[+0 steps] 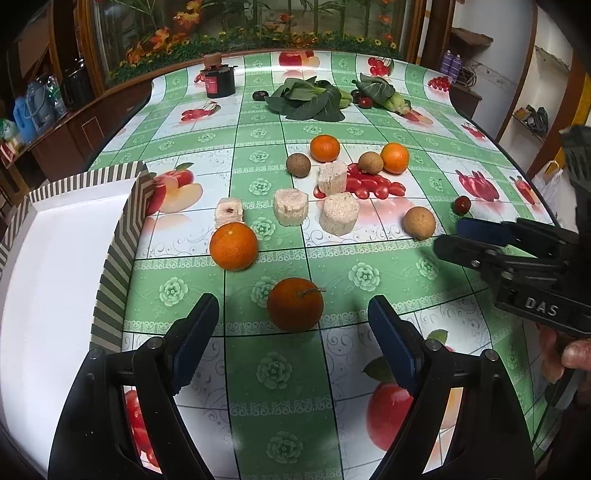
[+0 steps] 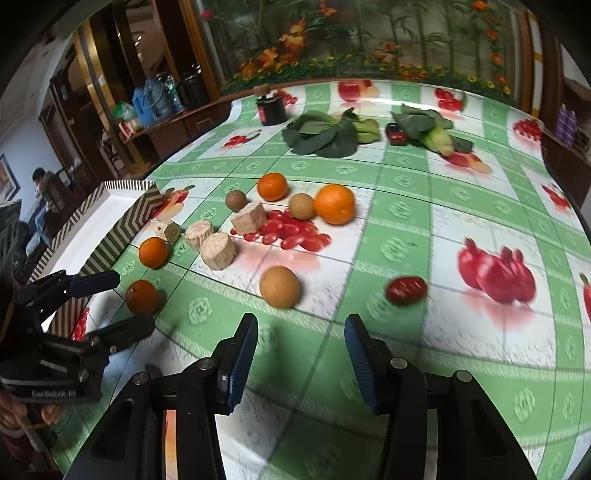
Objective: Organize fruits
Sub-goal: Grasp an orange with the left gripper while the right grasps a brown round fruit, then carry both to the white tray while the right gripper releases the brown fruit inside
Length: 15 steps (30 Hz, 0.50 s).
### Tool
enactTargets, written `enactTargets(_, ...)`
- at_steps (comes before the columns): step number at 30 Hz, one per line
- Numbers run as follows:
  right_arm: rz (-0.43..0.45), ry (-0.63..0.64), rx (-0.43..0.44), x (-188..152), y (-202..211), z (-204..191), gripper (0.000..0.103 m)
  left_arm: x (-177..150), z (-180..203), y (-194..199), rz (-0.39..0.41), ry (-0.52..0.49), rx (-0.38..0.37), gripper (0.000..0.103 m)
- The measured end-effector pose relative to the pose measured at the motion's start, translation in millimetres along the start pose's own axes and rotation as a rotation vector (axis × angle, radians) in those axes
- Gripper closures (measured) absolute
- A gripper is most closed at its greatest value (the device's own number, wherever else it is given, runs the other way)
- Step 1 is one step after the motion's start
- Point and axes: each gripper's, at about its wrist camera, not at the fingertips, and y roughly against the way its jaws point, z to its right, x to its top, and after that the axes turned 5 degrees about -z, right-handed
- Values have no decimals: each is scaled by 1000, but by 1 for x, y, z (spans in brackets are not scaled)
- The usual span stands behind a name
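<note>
in the right wrist view alone, a seated person shows; both hand-held grippers spread, empty.

text: "DAS" in raised letters | on: black body of the right gripper, left wrist view | left gripper body lettering: blurred, could not be read

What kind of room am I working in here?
Probably a lived-in home or shop back room, not a lab: a table under a fruit-print oilcloth, a wood-framed glass cabinet of artificial flowers behind it, and water jugs on a side counter.
</note>
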Motion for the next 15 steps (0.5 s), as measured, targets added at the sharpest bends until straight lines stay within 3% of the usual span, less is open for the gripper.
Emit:
enactTargets(8,-34,39,18,18,-24,-8,72,0,-1,-6,-10,13,-3,23)
enactTargets(10,-28,47,14,19,-25,-10,77,0,1,-8,-16,0,-11,52)
enactTargets(11,-28,48,14,19,-24,-11,77,-1,2,-10,-23,-7,-23,59)
enactTargets(12,-29,48,11,18,-24,-11,77,-1,3,-11,-27,-12,-29,65)
enactTargets(15,-27,33,12,12,-19,-10,77,-3,6,-10,-20,-29,-31,72)
